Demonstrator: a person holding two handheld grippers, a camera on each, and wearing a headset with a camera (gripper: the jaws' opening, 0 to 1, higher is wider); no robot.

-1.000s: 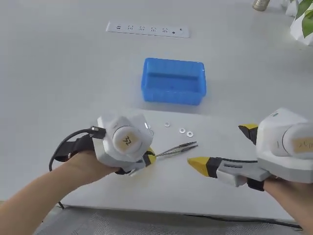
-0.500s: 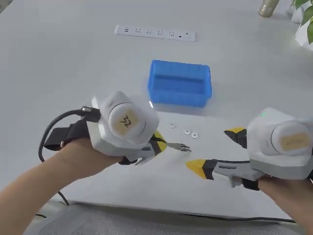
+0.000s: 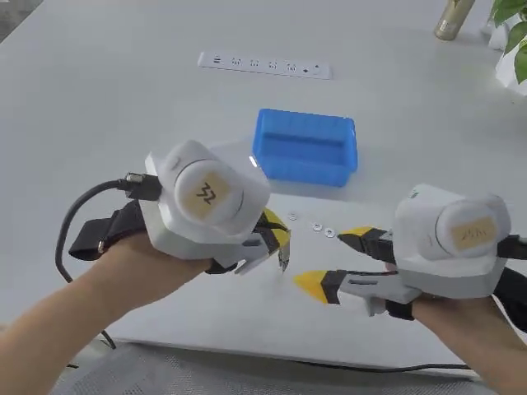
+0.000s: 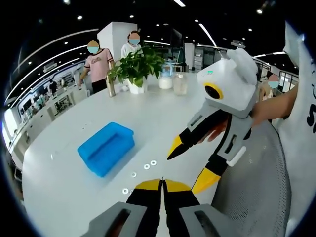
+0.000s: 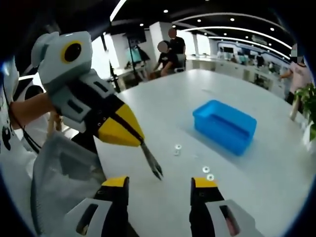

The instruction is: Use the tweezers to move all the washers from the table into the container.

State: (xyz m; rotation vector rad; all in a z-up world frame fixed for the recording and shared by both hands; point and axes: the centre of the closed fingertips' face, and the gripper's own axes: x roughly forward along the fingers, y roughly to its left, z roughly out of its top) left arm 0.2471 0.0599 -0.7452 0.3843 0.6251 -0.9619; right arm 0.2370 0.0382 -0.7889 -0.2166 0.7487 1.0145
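Nearest, on the near side of the container (image 3: pixel 303 169), the left gripper (image 3: pixel 276 239) was tipped downward, its jaws clamped on the tweezers (image 3: pixel 282 260), whose tips pointed at the table (image 3: pixel 123 115). Beside it the right gripper (image 3: pixel 333 259) lay level, jaws spread apart and holding nothing. Farther on, the washers (image 3: pixel 318 226) lay on the table just before the container.

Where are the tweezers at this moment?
In the head view the tweezers are clamped in the left gripper, tips pointing down at the table, just left of the washers and nearer than the blue container.
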